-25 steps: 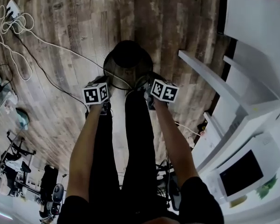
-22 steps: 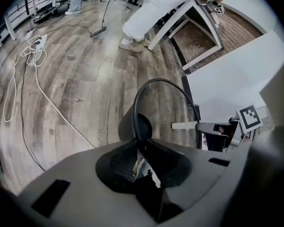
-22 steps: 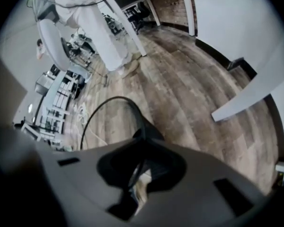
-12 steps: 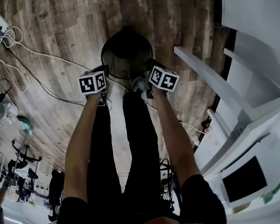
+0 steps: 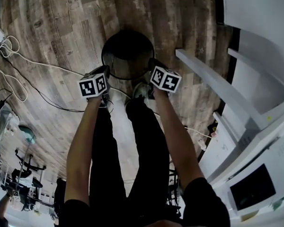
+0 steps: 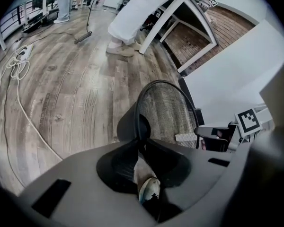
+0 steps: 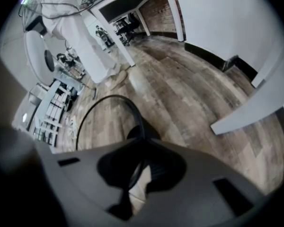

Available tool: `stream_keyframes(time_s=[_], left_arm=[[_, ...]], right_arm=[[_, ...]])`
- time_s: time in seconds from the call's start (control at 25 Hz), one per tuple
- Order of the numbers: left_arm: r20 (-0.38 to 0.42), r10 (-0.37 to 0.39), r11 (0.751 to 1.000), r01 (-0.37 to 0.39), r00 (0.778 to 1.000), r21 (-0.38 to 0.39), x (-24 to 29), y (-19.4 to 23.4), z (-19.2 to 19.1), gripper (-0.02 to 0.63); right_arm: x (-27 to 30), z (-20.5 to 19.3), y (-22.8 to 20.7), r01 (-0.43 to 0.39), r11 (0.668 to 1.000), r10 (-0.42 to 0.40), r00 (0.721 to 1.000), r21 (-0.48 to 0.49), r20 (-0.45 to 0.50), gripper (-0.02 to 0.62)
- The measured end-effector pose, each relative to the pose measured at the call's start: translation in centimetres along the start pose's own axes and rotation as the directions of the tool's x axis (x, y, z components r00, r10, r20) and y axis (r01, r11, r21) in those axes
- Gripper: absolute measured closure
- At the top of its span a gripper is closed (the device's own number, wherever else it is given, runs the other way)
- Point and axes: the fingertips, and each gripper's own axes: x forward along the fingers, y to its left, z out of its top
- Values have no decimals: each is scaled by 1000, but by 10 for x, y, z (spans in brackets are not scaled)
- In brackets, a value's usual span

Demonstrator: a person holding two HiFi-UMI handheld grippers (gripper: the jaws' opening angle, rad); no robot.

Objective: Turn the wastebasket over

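Note:
A black mesh wastebasket [image 5: 128, 51] hangs just above the wood floor in front of my legs, its open mouth tilted toward me. My left gripper [image 5: 105, 71] is shut on the near left of its rim and my right gripper [image 5: 152, 64] on the near right. In the left gripper view the mesh inside [image 6: 168, 110] shows past the jaws, with the left gripper [image 6: 138, 143] clamped on the thin rim. In the right gripper view the rim [image 7: 109, 98] curves away from the right gripper [image 7: 143, 152], which pinches it. Whether the base touches the floor is hidden.
White cables [image 5: 9, 51] trail over the floor at the left. White shelving [image 5: 217, 84] stands close on the right. My shoe [image 5: 141, 90] is just under the basket's near side. Another person in white trousers [image 6: 132, 13] stands by a white table farther off.
Both grippers have sunk together with the basket, which now sits lower and a little farther out from my legs. The grips on the rim are unchanged.

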Motion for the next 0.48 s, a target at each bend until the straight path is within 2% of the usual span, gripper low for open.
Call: stream_keyframes(time_s=[0.24,0.48], left_arm=[[28,-2,1000,3,1000,-22,6,7,1,526],[39,-15,999,16,999,-31,6,13,2,525]], right_arm=[[7,-7,-1,-13,1000,13,1000,22,7,546],[7,-8,4,-1,1000,1,1000,-2,13,545]])
